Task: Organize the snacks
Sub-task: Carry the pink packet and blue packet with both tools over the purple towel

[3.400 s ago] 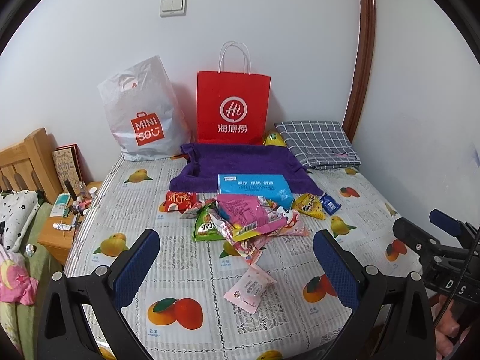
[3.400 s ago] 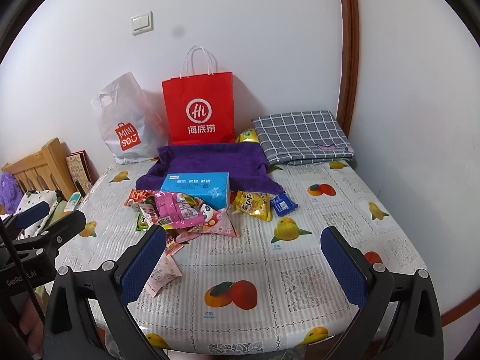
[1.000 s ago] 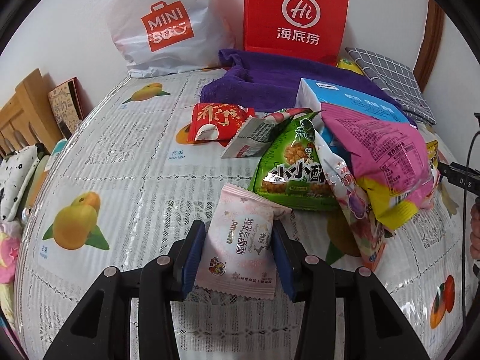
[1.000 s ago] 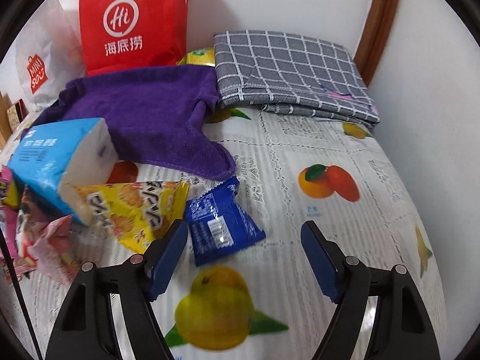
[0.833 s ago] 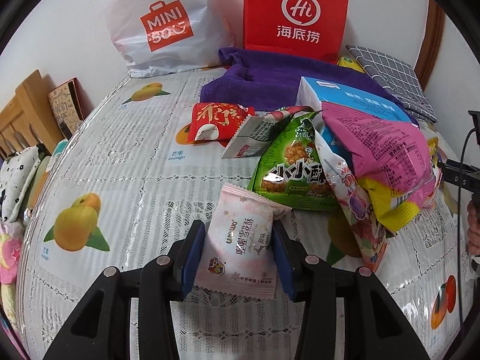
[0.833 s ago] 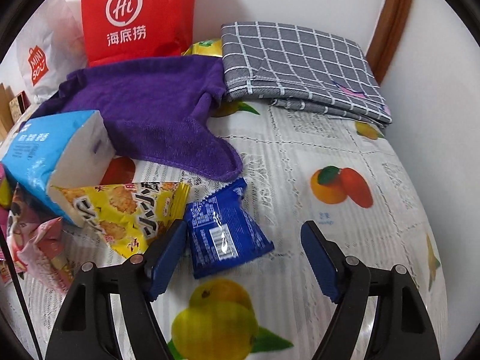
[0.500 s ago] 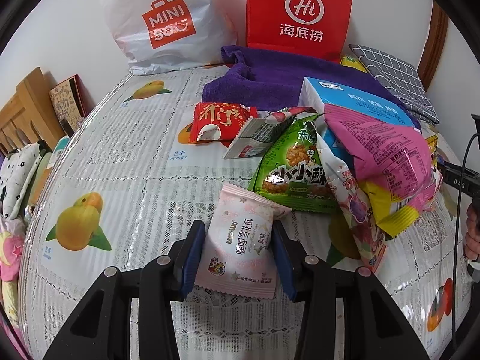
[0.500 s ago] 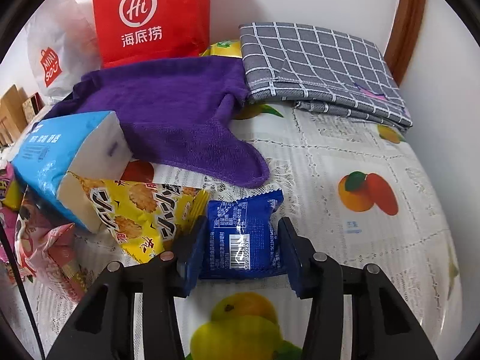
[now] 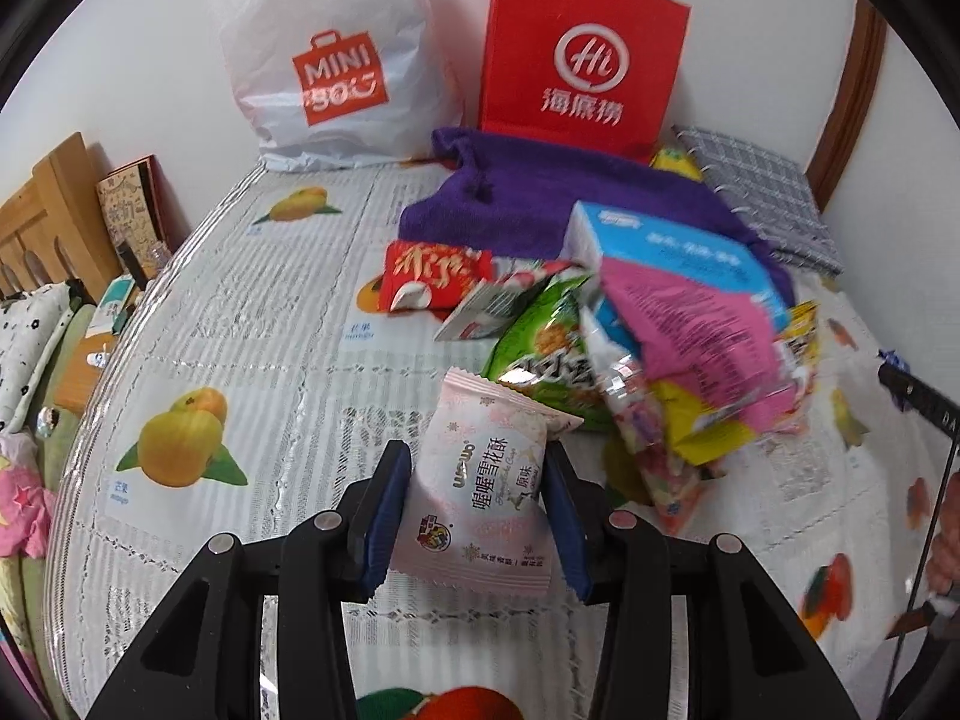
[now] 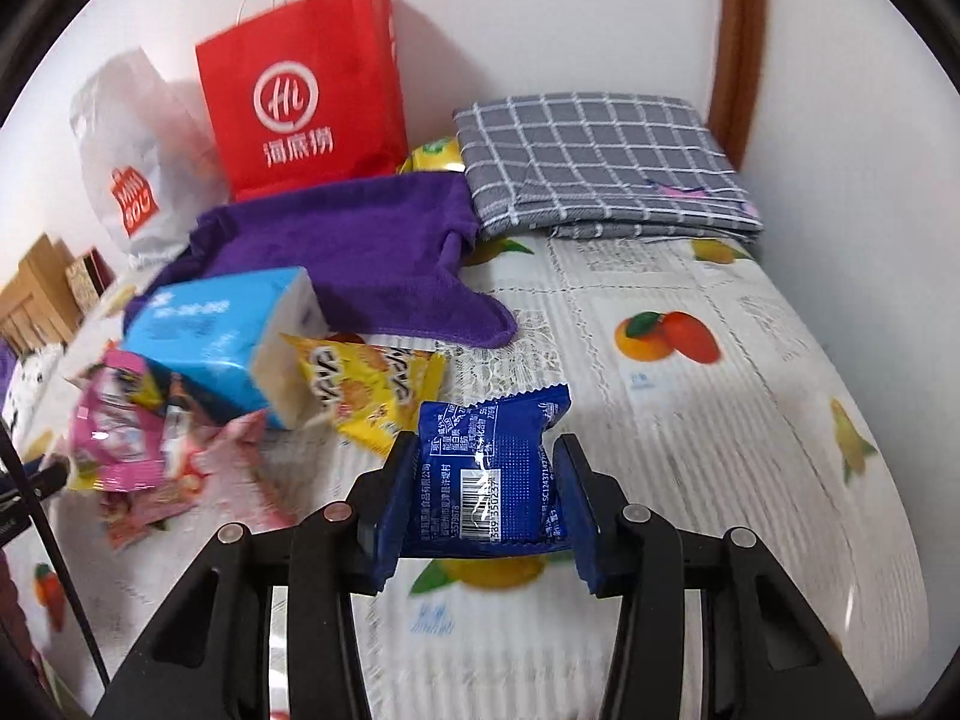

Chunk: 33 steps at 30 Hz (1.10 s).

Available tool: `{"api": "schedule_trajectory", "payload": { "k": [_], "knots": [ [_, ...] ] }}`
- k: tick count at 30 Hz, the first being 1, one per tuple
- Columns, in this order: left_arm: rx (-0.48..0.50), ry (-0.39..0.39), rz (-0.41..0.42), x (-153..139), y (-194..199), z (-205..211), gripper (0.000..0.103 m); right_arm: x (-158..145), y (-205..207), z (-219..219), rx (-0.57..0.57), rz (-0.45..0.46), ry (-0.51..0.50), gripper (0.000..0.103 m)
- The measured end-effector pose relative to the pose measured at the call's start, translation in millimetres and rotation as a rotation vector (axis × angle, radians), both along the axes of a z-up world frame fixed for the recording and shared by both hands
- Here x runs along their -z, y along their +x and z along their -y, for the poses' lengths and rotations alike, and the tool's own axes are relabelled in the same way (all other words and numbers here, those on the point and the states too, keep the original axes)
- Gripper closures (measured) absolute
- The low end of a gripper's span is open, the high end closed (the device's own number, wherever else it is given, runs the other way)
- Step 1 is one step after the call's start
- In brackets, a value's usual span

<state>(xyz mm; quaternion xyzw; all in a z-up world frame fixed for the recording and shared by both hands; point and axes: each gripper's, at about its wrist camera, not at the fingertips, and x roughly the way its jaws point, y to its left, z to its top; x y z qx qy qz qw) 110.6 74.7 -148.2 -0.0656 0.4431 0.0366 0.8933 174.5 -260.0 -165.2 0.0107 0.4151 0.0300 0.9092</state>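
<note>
Left wrist view: the left claw (image 9: pixel 477 510) is clamped on a pale pink snack packet printed with snowflakes (image 9: pixel 480 480), its blue pads pressing the packet's two sides; the packet is held clear of the desk (image 9: pixel 252 360), which is covered by a white lace-pattern cloth printed with fruit. Just beyond the packet, to the right, lies a loose heap of snacks: a green crinkled bag (image 9: pixel 540 354), a bright pink bag (image 9: pixel 696 336) and a small red packet (image 9: pixel 435 273) at the heap's left edge, with a light blue tissue pack (image 9: pixel 672 246) behind them. At the far edge stand a white plastic shopping bag with an orange logo (image 9: pixel 336 60) and a red paper carrier bag (image 9: pixel 582 54); a purple towel (image 9: pixel 540 198) lies in front of them.

Right wrist view: the right claw (image 10: pixel 486 498) is closed on a small dark blue foil packet (image 10: pixel 489 474), barcode side up, gripped by both sides. A yellow biscuit bag (image 10: pixel 372 384) lies just left of it, partly under the tissue pack. A folded grey checked cloth (image 10: pixel 600 162) sits at the far right
</note>
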Motion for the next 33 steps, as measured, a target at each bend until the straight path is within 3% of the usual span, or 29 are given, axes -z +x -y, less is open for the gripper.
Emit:
{"api": "schedule_trajectory", "payload": {
  "k": [14,25,33],
  "knots": [
    [0.103,-0.019,0.111,-79,7,31,0.061,-60,-34,-45,-0.056,0.061,0.086,0.058],
    [0.163,-0.033,0.136,-115,60,51,0.061,-94,17,-82,-0.148,0.088,0.105,0.058],
    [0.159,0.014,0.166,-132,104,48,0.061,-118,74,-99,-0.205,0.143,0.064,0.058]
  ]
}}
